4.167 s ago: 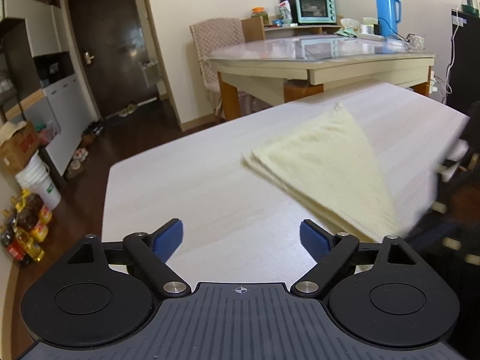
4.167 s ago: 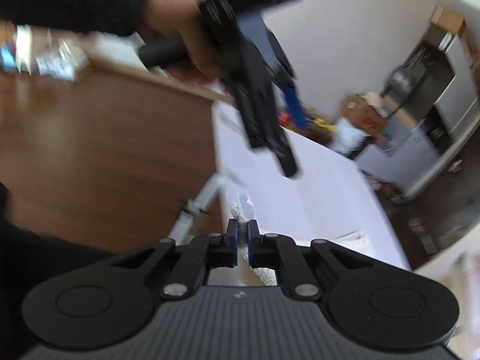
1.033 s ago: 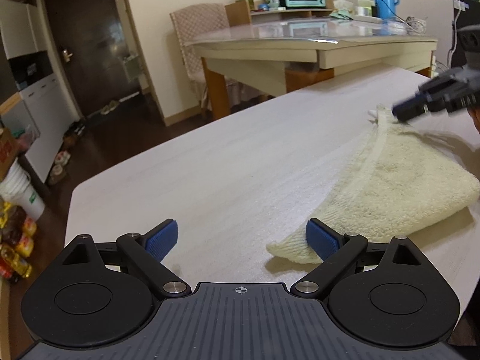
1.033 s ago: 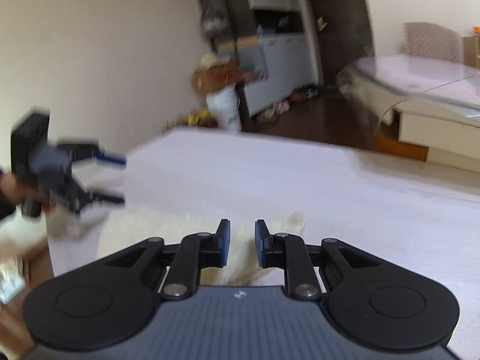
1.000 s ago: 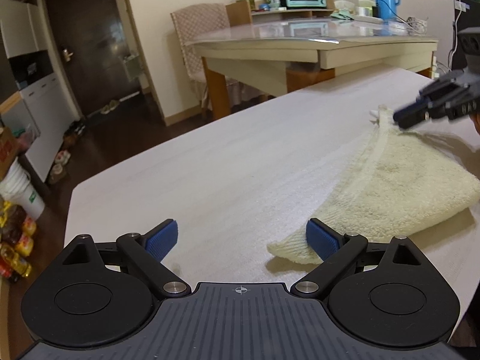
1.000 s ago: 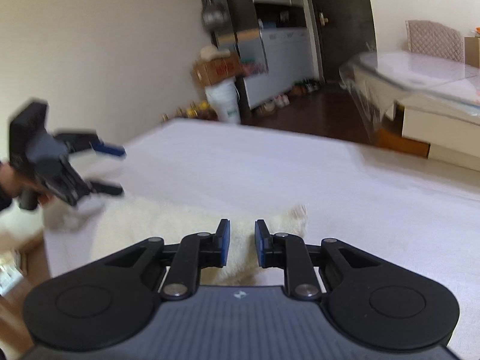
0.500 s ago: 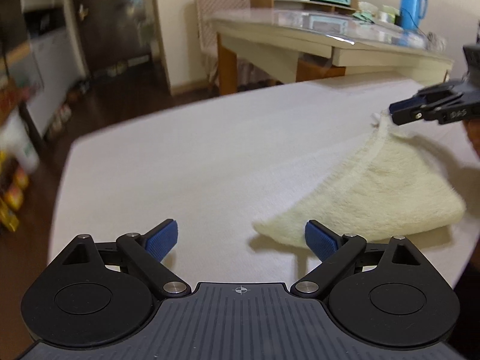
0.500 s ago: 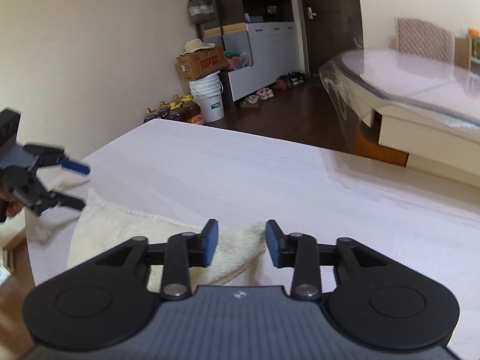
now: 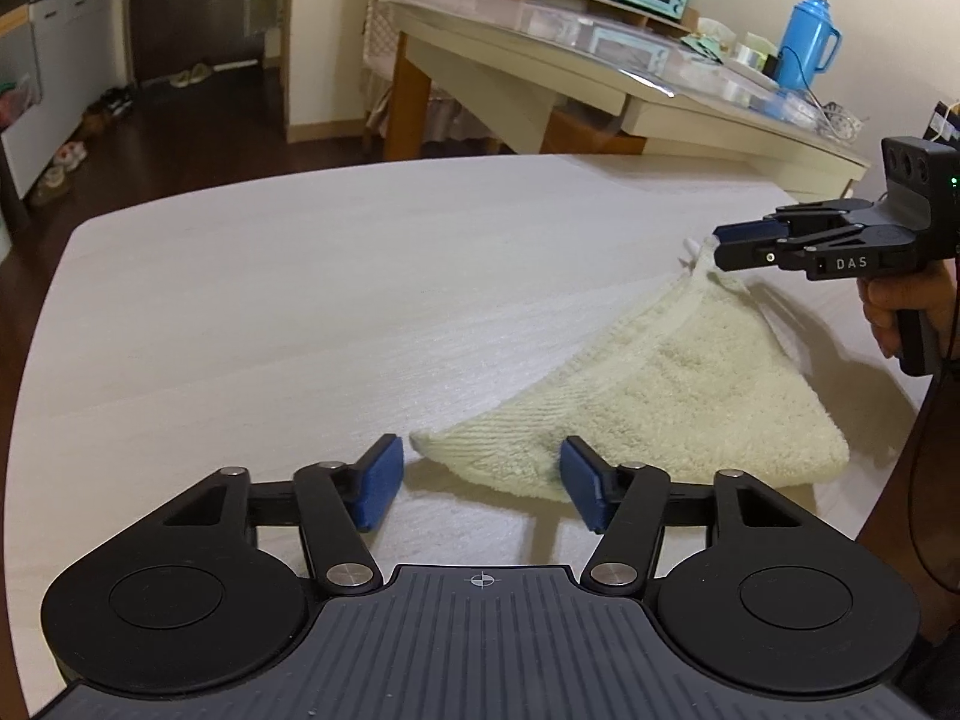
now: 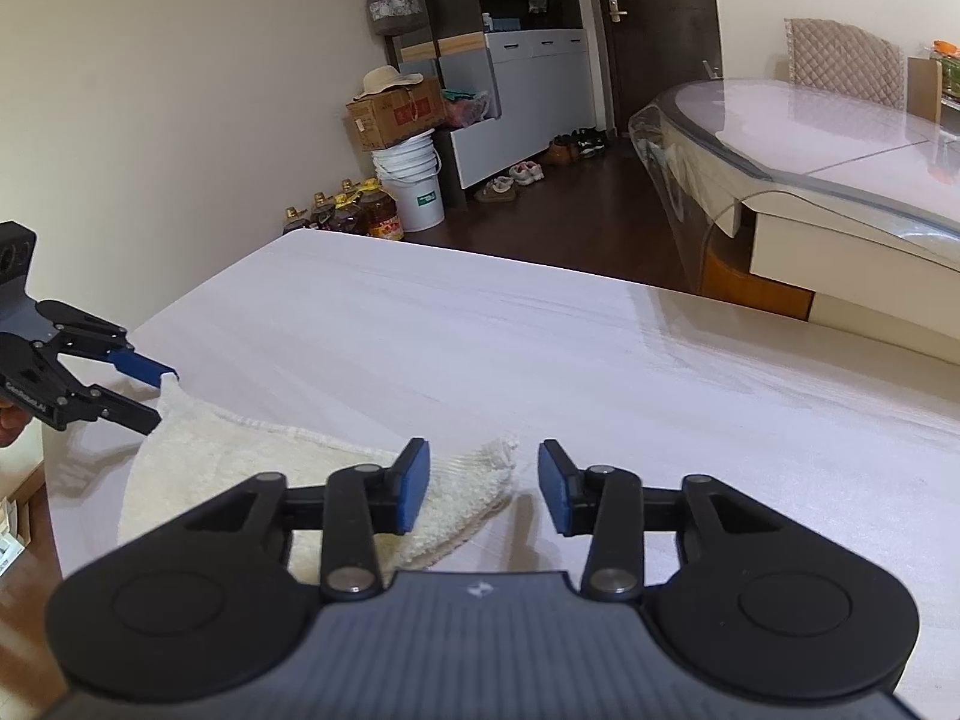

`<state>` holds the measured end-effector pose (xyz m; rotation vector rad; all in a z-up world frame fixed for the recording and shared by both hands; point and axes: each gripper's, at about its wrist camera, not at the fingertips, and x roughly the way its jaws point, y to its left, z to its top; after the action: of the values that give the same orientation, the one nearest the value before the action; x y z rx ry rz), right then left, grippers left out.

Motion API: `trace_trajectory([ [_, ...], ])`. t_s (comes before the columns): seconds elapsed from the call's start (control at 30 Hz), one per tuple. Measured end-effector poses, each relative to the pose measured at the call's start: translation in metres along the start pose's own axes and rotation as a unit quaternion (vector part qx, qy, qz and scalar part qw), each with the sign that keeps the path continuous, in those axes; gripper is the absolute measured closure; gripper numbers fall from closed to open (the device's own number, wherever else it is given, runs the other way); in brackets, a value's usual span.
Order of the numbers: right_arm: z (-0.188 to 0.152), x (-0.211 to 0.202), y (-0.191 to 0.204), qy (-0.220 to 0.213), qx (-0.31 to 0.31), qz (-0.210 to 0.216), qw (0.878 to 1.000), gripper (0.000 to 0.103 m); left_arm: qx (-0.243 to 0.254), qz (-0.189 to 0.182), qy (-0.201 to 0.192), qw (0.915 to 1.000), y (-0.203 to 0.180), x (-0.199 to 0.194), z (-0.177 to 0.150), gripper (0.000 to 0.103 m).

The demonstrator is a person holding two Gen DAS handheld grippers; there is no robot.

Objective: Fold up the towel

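Between the pads of our left gripper (image 9: 477, 489) lies the near corner of the cream towel (image 9: 672, 384), and its jaws are closing on it without pressing yet. Beyond that corner the towel spreads flat on the pale table (image 9: 288, 300) as a folded triangle. At its far tip our right gripper (image 10: 480, 489) straddles the other corner, jaws opening and gripping nothing. We judge one fold done; next, the left must pinch firmly and carry its corner across.
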<state>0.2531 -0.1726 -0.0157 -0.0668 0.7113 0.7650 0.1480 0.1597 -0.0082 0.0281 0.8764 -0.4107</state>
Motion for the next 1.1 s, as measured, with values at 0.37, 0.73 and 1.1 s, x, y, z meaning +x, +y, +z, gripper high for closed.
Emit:
trace_trajectory([
  [0.37,-0.003,0.007,-0.004,0.024,0.011,0.003,1.000,0.053,0.013,0.012,0.002,0.9998,-0.007,0.001,0.002,0.043],
  [0.73,-0.002,0.013,-0.008,0.035,0.026,0.019,0.999,0.040,0.022,0.020,-0.004,0.9996,-0.010,0.000,-0.001,0.042],
  [1.1,-0.005,0.014,-0.004,0.035,0.007,0.034,0.999,0.035,0.016,0.015,-0.018,0.9996,-0.005,-0.005,-0.007,0.041],
])
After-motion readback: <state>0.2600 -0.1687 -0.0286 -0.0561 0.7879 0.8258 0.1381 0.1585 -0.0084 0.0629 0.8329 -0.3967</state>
